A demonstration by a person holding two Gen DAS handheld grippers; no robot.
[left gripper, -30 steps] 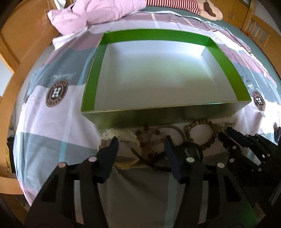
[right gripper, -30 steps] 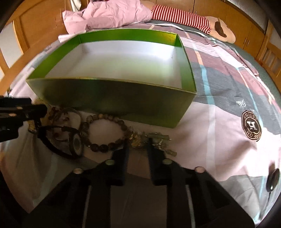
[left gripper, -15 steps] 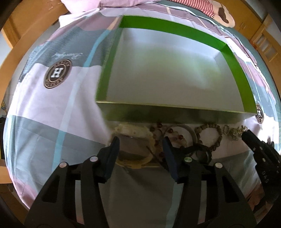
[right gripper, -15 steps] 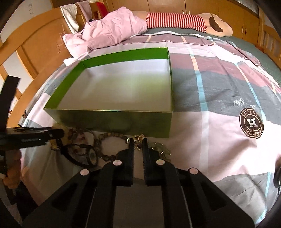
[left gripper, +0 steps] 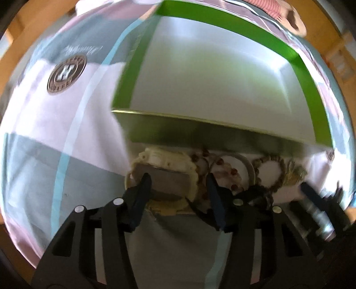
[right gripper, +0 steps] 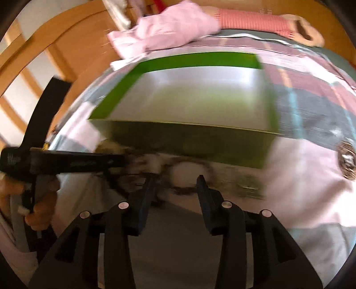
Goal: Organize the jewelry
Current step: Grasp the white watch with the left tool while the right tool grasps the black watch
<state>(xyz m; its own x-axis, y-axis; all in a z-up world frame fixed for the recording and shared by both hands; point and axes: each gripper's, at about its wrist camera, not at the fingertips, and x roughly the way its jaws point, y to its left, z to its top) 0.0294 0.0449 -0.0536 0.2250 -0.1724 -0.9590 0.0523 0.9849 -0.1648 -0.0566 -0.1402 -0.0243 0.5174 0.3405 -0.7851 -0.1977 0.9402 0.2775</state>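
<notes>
An empty green box (left gripper: 222, 73) with a white inside lies on the bed; it also shows in the right wrist view (right gripper: 193, 95). Jewelry lies in a row in front of its near wall. My left gripper (left gripper: 179, 180) is open and straddles a cream beaded bracelet (left gripper: 164, 160). Right of it lie a red-beaded string (left gripper: 224, 171) and a brown bead bracelet (left gripper: 270, 171). My right gripper (right gripper: 176, 180) is open above the brown bead bracelet (right gripper: 189, 175), blurred by motion. A small metal chain piece (right gripper: 248, 185) lies to its right.
The patchwork bedspread (left gripper: 44, 124) has round H logos (left gripper: 66, 74). A pink quilt (right gripper: 169, 31) and a striped plush (right gripper: 255, 20) lie behind the box. A wooden bed frame (right gripper: 44, 44) runs along the left. The left gripper's body (right gripper: 62, 160) crosses the right wrist view.
My left gripper moved forward and left over the cream bracelet. My right gripper opened from nearly shut and shifted left from the chain piece toward the brown bead bracelet.
</notes>
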